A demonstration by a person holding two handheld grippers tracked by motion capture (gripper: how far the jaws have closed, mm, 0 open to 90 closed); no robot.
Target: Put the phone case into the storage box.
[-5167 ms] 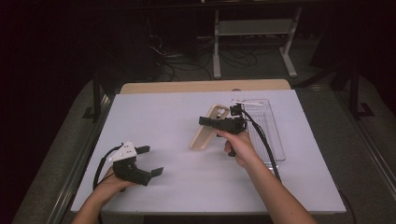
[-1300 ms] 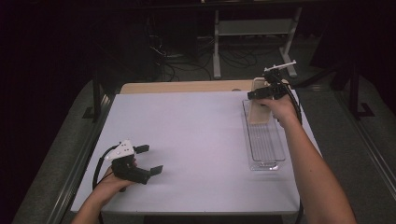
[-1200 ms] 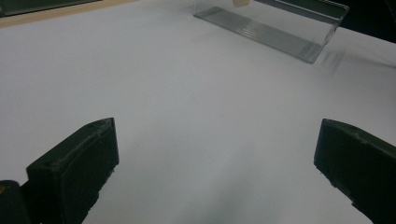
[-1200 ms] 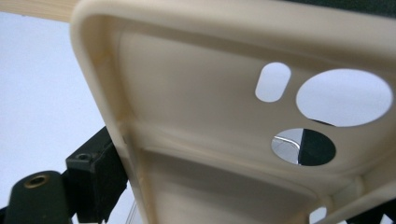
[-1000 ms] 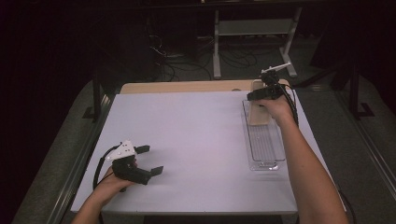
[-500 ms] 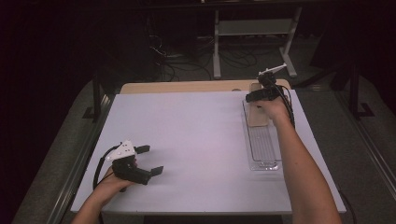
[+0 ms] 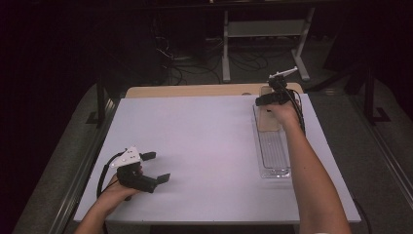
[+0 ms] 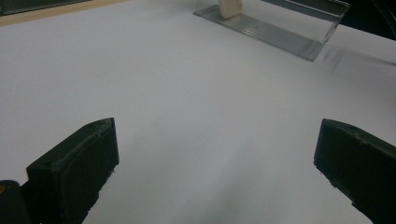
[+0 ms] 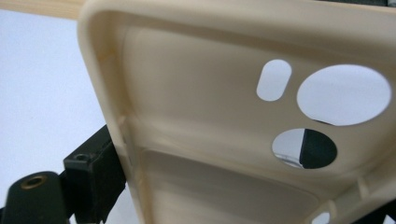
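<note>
Dark floor, loose cables and a metal stand lie behind the white worktop, which the high view shows bare apart from a clear plastic tray along its right side. At the tray's far end the right gripper holds a cream phone case whose lower end sits inside the tray, while the left gripper rests near the front left corner, well apart from it, its jaws spread with nothing between them. In the left gripper view those two black jaws frame only white surface, with the tray and the foot of the case far off at the top. In the right gripper view the case shows its hollow inner side: smooth matte cream plastic, a raised rim, two round camera holes and a slot-shaped one. One jaw presses the case's left edge, and the other is barely seen at the lower right corner, so the jaws look clamped across the case's width. If the step is laying the case in the tray, it should be lowered flat, aligned with the tray's length, clear of the walls before release.
</note>
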